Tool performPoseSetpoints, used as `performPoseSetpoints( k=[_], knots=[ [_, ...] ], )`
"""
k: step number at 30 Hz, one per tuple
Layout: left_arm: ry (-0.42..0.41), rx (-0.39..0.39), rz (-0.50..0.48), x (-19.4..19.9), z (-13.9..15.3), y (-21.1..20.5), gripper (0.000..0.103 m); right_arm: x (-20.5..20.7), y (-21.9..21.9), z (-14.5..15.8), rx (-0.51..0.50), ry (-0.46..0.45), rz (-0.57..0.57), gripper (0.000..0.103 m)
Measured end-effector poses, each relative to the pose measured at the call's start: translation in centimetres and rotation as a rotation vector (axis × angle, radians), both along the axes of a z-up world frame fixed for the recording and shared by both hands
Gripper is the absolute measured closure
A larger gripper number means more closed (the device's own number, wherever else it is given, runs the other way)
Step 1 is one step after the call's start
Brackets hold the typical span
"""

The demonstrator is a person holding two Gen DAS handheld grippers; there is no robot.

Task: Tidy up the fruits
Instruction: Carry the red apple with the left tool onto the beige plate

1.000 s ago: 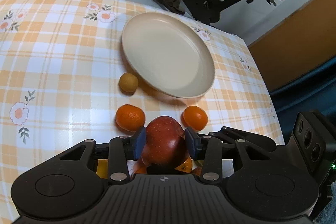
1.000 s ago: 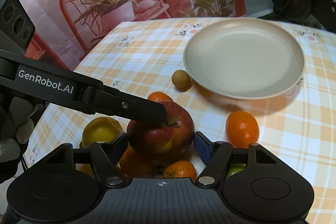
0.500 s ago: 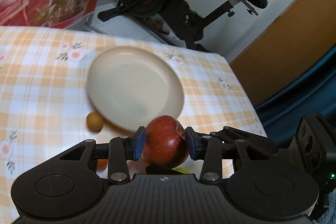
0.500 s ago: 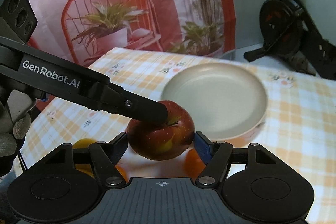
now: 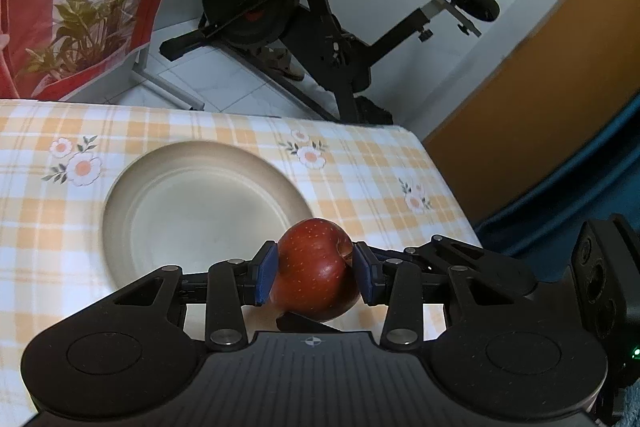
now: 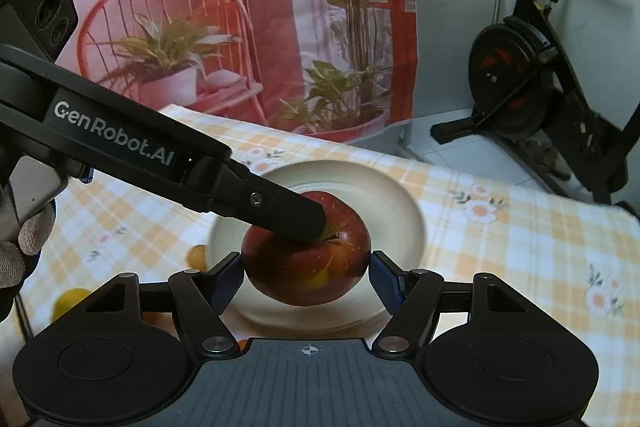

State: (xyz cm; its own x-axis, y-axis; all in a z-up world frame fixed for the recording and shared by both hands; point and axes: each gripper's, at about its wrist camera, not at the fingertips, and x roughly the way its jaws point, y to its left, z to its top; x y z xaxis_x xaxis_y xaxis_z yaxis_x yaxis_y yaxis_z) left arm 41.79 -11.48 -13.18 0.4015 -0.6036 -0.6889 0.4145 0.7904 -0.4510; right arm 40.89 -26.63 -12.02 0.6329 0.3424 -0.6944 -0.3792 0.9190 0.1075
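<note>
The red apple (image 5: 312,259) is up off the table now. A second ago it sat low among the oranges at the near edge of the checked tablecloth (image 5: 360,167). Since then it has been lifted and carried forward, and it hangs over the near rim of the cream plate (image 5: 180,211), which lies toward the far edge of the table. The oranges have dropped out of the left wrist view altogether. The exercise bike (image 5: 280,7) behind the table has come into it, so the tool has tipped upward as it rose.

The left gripper (image 5: 315,277) is clamped on the apple, a blue pad pressed to each side of it. From the other side, one of its black fingers (image 6: 280,215) lies right over the stem hollow. The right gripper (image 6: 308,281) has travelled along with the fruit. Its pads stand just at the apple's flanks, much as they did a second ago, but I cannot tell whether they press on it or only bracket it.

Left behind by the near left edge are a yellow fruit (image 6: 70,301) and a small round fruit (image 6: 197,255) just beside the plate's rim.

To my eye the pickup is done and the carry nearly so. The plate is bare, so this looks to be the first fruit in. What remains is to bring the apple lower over the middle of the plate and let go gently, since a round apple dropped on a shallow rim may well roll off.
</note>
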Motion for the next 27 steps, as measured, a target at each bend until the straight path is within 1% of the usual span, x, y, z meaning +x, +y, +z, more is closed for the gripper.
performPoseSetpoints(
  k=[3,8,12,18,21,24,27],
  knots=[
    [0.024,-0.023,0.017,1.1,-0.8,-0.1,0.060,1.3,-0.3,-0.5,-0.016,-0.001,0.008,0.038],
    [0.048,-0.002,0.042,2.6,-1.9,-1.2,0.060,2.8,-0.7,-2.0,-0.028,0.000,0.007,0.038],
    [0.072,-0.010,0.059,3.9,-2.8,-1.7,0.060,3.7,-1.3,-3.0,-0.041,0.008,-0.004,0.038],
    [0.087,-0.019,0.097,5.5,-4.0,-2.2,0.060,5.1,-1.7,-4.3,-0.069,-0.003,-0.024,0.038],
    [0.089,-0.020,0.122,6.0,-4.5,-2.1,0.060,6.1,-1.5,-4.8,-0.081,-0.006,-0.009,0.038],
    [0.088,-0.023,0.149,6.6,-4.7,-1.8,0.060,6.7,-0.8,-5.1,-0.116,-0.027,0.014,0.038],
    [0.085,-0.029,0.171,7.2,-4.9,-1.4,0.060,7.3,-0.3,-5.4,-0.131,-0.045,0.026,0.038]
  ],
)
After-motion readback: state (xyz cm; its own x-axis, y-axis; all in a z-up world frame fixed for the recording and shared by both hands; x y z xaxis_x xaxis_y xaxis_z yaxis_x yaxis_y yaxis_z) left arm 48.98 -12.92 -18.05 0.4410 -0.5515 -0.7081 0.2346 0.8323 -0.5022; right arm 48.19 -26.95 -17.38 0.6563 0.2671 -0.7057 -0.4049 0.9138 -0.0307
